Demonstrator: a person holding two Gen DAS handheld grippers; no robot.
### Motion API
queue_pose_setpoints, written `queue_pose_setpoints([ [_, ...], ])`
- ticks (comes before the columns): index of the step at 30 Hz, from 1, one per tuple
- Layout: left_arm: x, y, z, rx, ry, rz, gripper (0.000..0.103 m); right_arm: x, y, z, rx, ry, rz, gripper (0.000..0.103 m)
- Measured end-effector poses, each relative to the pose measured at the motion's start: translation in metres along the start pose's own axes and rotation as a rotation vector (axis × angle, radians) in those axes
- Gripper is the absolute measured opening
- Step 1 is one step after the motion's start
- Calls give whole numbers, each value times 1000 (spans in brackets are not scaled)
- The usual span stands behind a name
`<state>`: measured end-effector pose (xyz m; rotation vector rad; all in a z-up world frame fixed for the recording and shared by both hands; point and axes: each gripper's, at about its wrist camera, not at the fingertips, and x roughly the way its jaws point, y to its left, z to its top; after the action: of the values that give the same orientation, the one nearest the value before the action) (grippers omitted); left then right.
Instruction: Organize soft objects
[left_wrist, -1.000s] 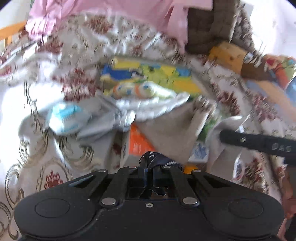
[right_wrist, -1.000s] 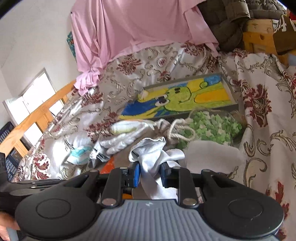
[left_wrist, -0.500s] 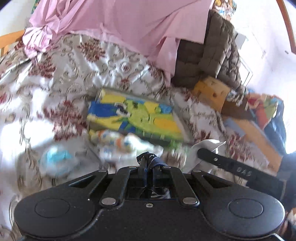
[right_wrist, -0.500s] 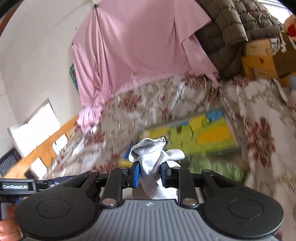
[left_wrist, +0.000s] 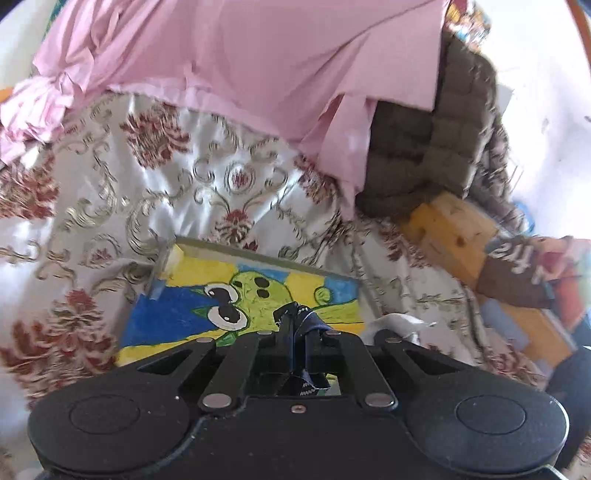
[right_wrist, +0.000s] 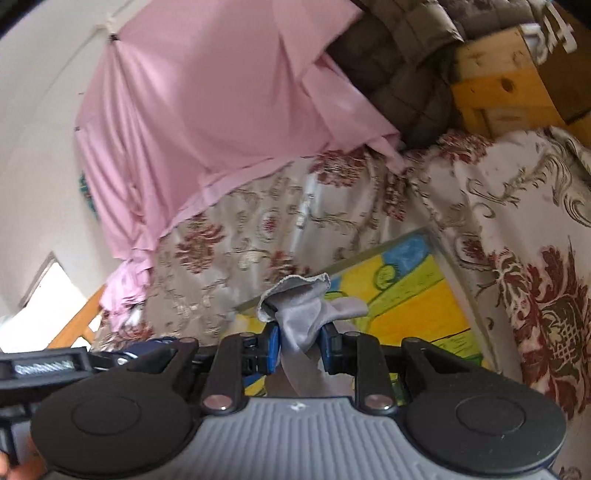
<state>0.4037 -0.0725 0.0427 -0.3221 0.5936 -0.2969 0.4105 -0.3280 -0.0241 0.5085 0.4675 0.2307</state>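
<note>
1. The bedspread (left_wrist: 229, 177), cream with red flowers, fills both views; only the right wrist view shows a bright window and a wooden bed rail (right_wrist: 74, 325) at its left edge.
2. The pink sheet (right_wrist: 207, 110) hangs over the bedspread's far edge, beside a brown quilted jacket (left_wrist: 424, 140).
3. A painted canvas (left_wrist: 177, 314) lies flat on the bedspread below both grippers, with bare bedspread on each side of it.
4. The right gripper (right_wrist: 298, 347) is clenched on a white cloth (right_wrist: 301, 314), held above the canvas.
5. The left gripper (left_wrist: 297, 332) grasps a dark blue strap (left_wrist: 299, 321); the left wrist view alone shows it pinched.
</note>
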Motion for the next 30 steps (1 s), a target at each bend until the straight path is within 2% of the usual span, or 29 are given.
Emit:
queue_pose_setpoints([
  [5,58,-5,-5,-7,49,11,5,28,-21,8,62,41,-68,26],
  [9,90,-9,-11,12,108,34,5,50,-29,12,66,131,-133,28],
  [12,105,-11,-15,34,160,65,6,60,-34,8,74,200,-165,36],
  [14,111,-11,-17,40,193,79,6,63,-37,5,88,228,-172,37],
  [20,120,-7,-23,14,268,125,15,56,-34,5,86,243,-167,54],
  [23,115,-5,-23,5,276,145,31,45,-32,11,88,227,-159,65],
  [25,109,-5,-22,-4,265,154,49,35,-30,15,87,211,-151,73],
  [28,96,-4,-18,-20,239,166,67,19,-25,23,73,179,-145,82],
  [30,87,-6,-14,-26,220,171,70,4,-20,27,56,151,-143,85],
])
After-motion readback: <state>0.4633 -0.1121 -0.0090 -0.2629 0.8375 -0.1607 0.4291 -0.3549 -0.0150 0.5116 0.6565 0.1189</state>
